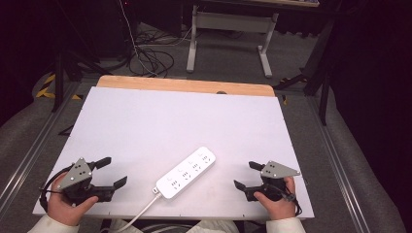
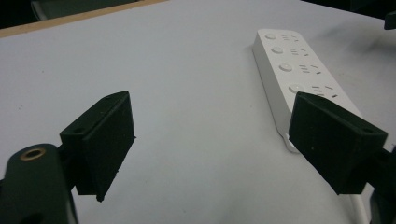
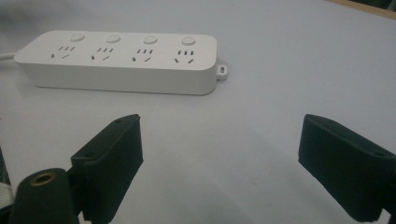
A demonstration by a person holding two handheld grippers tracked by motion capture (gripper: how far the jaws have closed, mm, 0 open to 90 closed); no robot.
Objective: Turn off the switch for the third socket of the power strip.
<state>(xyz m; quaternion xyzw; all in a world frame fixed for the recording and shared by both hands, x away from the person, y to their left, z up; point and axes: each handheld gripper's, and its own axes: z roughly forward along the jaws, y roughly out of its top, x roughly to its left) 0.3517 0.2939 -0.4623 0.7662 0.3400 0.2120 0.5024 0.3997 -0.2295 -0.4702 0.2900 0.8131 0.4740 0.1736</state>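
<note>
I've got a smooth white power strip, a long rounded-corner plastic bar with four socket groups and round buttons, lying diagonally on the matte white board near the front edge, its white cable trailing off the near side. My left gripper sits on the near left with its blocky black jaws apart and nothing between them, and my right gripper on the near right is spread apart and empty too, the strip between the two. Plenty of bare board stretches to the far wooden edge, with open room on both sides.
</note>
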